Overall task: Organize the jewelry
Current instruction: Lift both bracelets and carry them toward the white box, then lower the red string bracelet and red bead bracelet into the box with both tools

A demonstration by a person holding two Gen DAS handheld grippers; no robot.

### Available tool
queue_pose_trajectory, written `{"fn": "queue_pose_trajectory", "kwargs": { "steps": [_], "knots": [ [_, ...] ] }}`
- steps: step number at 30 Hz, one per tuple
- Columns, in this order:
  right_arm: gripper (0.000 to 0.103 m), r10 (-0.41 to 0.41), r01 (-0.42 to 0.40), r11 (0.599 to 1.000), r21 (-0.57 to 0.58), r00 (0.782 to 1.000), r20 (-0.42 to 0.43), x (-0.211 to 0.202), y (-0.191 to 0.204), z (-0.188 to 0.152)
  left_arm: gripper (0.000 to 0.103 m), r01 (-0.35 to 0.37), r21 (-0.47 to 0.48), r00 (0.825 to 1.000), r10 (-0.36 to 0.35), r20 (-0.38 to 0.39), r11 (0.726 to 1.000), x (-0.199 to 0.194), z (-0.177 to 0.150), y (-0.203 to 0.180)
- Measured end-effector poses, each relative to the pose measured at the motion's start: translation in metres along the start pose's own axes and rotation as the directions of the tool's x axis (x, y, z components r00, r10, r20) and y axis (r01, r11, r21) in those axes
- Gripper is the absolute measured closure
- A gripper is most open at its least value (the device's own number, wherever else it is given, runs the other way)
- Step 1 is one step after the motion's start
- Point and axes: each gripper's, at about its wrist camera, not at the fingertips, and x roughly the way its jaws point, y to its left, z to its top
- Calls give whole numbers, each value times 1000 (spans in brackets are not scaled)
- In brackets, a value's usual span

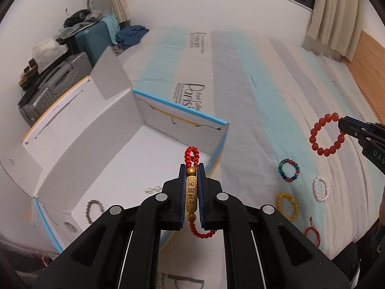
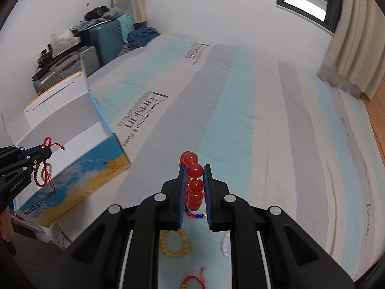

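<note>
My left gripper [image 1: 192, 166] is shut on a gold bar charm bracelet [image 1: 192, 193] with small red beads, held above the open white box [image 1: 134, 149]. In the right wrist view the left gripper [image 2: 48, 151] hangs beside that box [image 2: 79, 142] with the red strand dangling. My right gripper [image 2: 195, 168] is shut on a bracelet of large red beads [image 2: 195, 185], lifted over the striped bed. From the left wrist view the right gripper [image 1: 343, 127] pinches the red ring [image 1: 326, 135] at its edge.
A greenish bead bracelet [image 1: 92, 210] and clear beads [image 1: 152, 189] lie in the box. On the bed [image 1: 240, 84] lie a multicoloured bracelet [image 1: 288, 169], a white one [image 1: 320, 189], a yellow one [image 1: 287, 206] and a red cord [image 1: 312, 233]. Suitcases [image 1: 57, 84] stand far left.
</note>
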Motion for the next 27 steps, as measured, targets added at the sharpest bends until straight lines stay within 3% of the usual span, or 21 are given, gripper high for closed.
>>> {"fn": "queue_pose_trajectory", "kwargs": {
  "steps": [16, 27],
  "knots": [
    [90, 70, -66, 991, -119, 997, 26, 0, 93, 33, 95, -54, -58, 999, 54, 5, 997, -15, -6, 69],
    [90, 154, -146, 965, -217, 988, 17, 11, 172, 43, 95, -89, -88, 995, 85, -55, 992, -9, -20, 126]
  ]
}}
